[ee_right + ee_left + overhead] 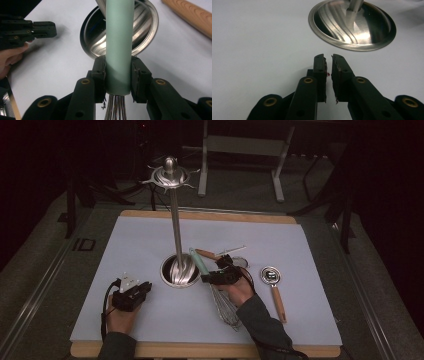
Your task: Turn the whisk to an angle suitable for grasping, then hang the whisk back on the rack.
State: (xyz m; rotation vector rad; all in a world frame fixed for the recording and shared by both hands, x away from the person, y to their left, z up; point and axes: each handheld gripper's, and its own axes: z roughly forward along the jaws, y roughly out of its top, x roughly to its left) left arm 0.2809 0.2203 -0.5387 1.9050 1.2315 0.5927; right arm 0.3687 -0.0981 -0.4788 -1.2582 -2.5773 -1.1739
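Observation:
A whisk with a mint-green handle lies tilted on the pale mat, its wire end toward the front edge. My right gripper is shut on the lower end of that handle, just above the wires; in the high view this gripper sits right of the steel stand base. A tall pole rises from the base to a hooked top. My left gripper rests low on the mat left of the base, jaws a narrow gap apart with nothing between them.
A small strainer with a wooden handle lies right of the whisk. Behind my right gripper lie a wooden-handled utensil and a thin white one. A wooden handle crosses the right gripper view's top right. The mat covers a wooden board.

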